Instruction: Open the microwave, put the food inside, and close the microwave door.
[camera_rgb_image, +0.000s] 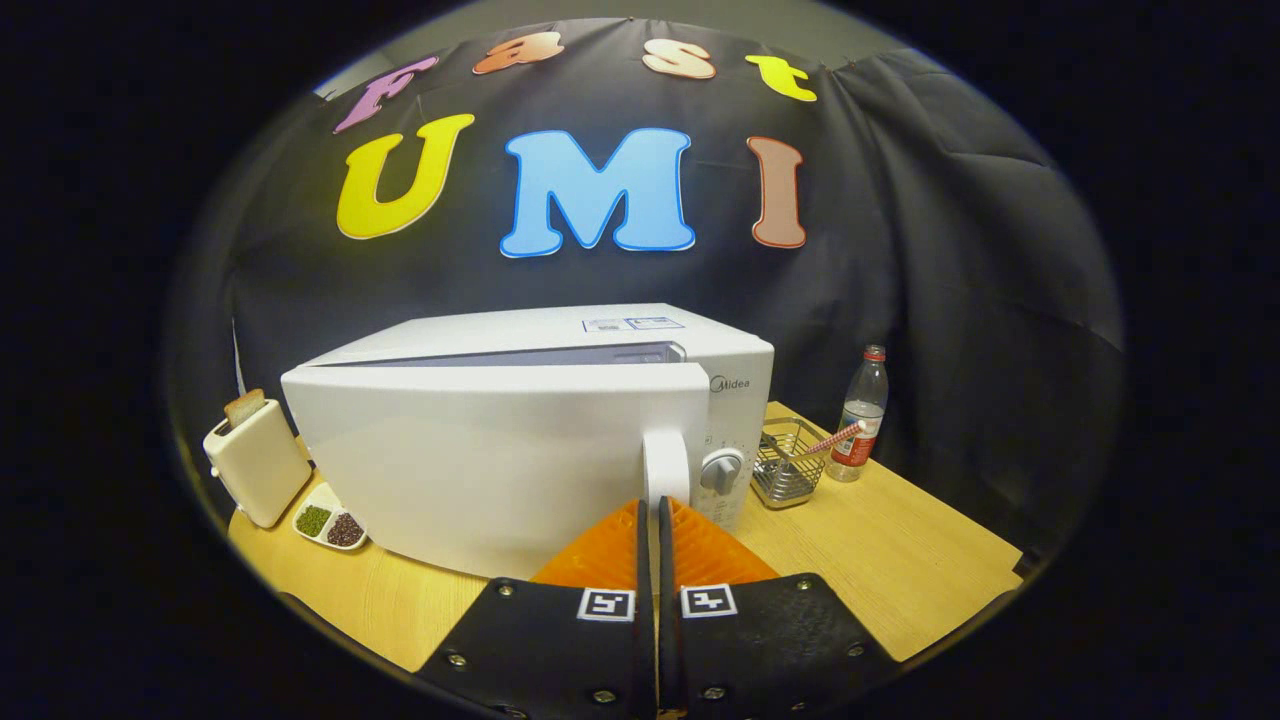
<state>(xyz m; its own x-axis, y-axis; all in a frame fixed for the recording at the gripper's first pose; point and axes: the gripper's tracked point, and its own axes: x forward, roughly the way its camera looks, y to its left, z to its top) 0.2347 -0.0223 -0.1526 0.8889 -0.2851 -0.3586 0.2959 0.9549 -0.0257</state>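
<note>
One microwave (520, 440), white, stands on the wooden table (900, 570). Its door (480, 470) is swung partly open: a dark gap shows along the top between door and body. One vertical door handle (664, 465) sits at the door's free edge, beside one round control knob (722, 470) on the panel.

Gripper (650, 515): the two fingers are drawn nearly together, only a thin slit between them. Tips sit at the base of the door handle; they appear to pinch its lower end, but the contact is hidden behind the fingers, so not certain.

Left of the microwave: one toaster (255, 460) with one slice of bread (243, 406) standing in its slot. Just beside it, one small white dish (328, 522) with two compartments, one holding green grains, the other dark ones.

Right of the microwave: one wire basket (790, 465) with one striped straw-like stick (835, 438) leaning out of it, and one clear bottle (862, 415) with a red cap, upright, just beyond the basket.
</note>
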